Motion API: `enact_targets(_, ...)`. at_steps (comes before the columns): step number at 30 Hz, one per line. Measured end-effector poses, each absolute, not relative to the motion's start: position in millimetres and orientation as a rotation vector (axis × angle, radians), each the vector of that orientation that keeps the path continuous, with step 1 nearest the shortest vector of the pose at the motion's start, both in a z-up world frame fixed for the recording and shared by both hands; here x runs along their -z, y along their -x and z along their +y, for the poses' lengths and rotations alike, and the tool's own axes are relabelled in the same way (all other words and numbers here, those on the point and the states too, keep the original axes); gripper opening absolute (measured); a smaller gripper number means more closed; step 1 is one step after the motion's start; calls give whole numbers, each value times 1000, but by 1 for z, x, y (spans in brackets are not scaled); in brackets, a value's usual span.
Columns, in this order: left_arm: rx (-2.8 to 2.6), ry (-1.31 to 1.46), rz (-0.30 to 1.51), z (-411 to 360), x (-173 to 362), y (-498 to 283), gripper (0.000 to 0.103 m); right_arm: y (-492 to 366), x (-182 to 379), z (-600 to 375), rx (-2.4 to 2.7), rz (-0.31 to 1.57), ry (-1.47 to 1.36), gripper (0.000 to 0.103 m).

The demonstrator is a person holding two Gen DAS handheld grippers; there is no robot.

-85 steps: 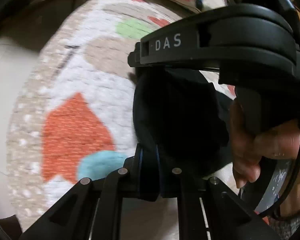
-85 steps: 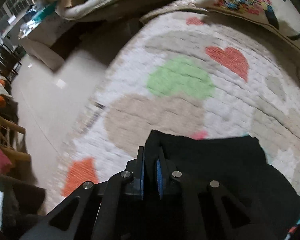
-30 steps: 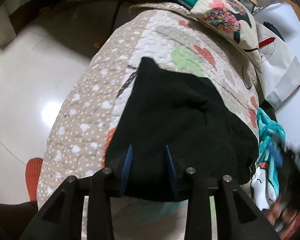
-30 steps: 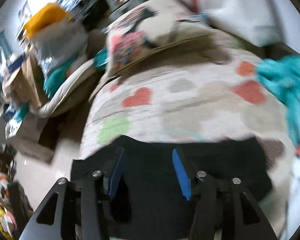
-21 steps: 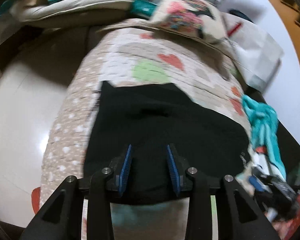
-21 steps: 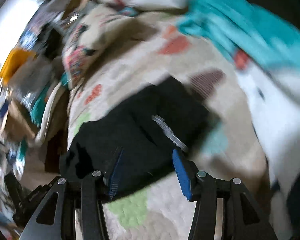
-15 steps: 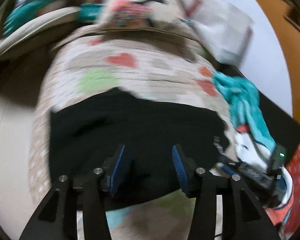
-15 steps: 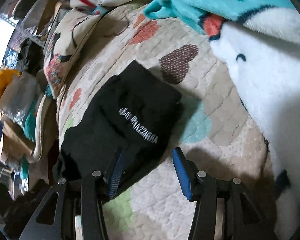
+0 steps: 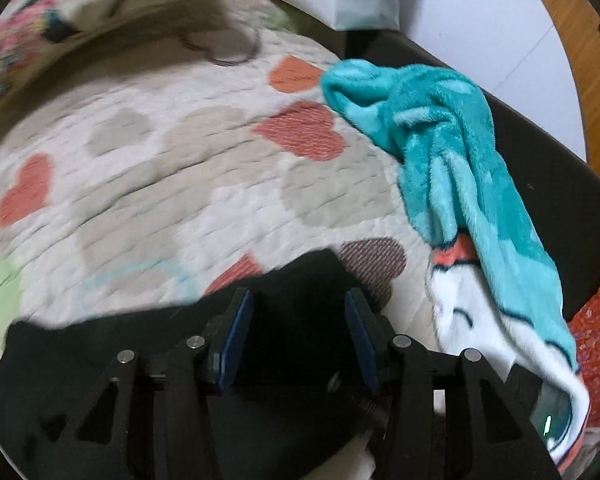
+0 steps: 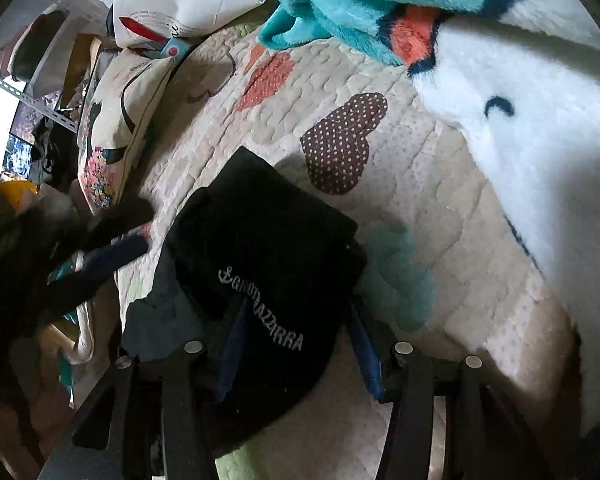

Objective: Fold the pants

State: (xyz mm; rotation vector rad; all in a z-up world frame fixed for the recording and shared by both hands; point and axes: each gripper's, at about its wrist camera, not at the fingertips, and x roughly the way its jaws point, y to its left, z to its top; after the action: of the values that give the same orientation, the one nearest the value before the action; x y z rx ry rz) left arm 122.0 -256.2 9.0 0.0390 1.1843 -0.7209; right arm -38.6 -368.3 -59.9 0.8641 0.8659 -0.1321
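Folded black pants [image 10: 260,248] lie in a soft bundle on the heart-patterned quilt [image 10: 440,184], both left gripper [image 9: 296,334] and right gripper [image 10: 296,348] wide open, empty.

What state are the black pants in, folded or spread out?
Folded: the pants lie as a compact layered bundle on the quilt, logo up, both grippers open.

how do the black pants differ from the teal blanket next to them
The black pants are a plain dark fabric with white lettering; the teal blanket is fluffy, in teal, white and orange. The pants lie folded in a compact flat bundle, while the blanket is bunched and rumpled in a loose heap. The pants sit just ahead of the open right gripper; the blanket lies farther off. Both rest on the heart-patterned quilt.
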Motion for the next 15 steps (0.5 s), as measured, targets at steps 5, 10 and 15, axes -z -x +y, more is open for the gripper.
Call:
enact_targets(5, 805, -136, 1250, -304, 15, -136, 48, 32, 58, -364, 129, 864, -837, 56)
enact_targets(10, 870, -305, 1272, -333, 28, -125, 21, 29, 57, -365, 121, 878, -827, 56)
enact_targets(15, 881, -370, 1232, -333, 20, -102, 5, 25, 40, -354, 90, 863, -714, 24)
